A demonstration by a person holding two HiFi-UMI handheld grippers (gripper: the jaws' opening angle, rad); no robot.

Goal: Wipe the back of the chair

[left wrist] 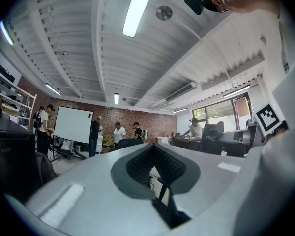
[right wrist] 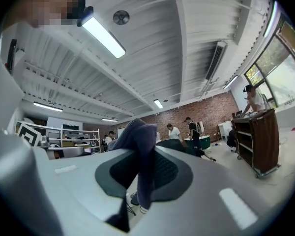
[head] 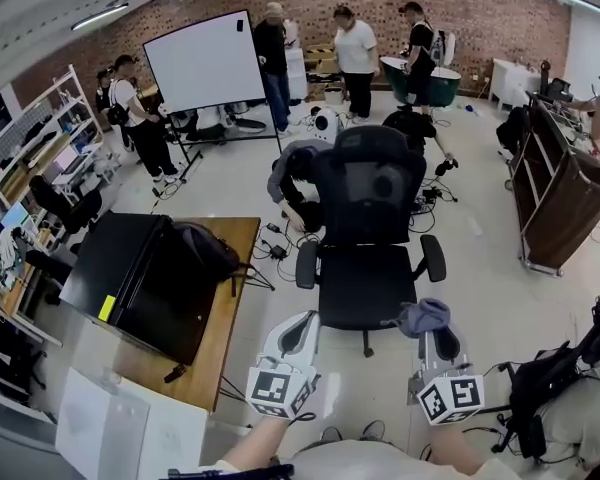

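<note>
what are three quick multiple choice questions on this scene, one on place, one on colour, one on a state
1. Where does the black chair stand?
A) on the floor, right of the wooden desk
B) on top of that desk
C) behind the whiteboard

2. What colour is the cloth?
A) yellow
B) bluish grey
C) red

3. How is the right gripper?
A) open, empty
B) resting on the chair seat
C) shut on the cloth

Key: 1 A, the head view shows its base on the floor beside the desk. 2 B, both views show that shade. 3 C, the cloth hangs pinched between its jaws.
</note>
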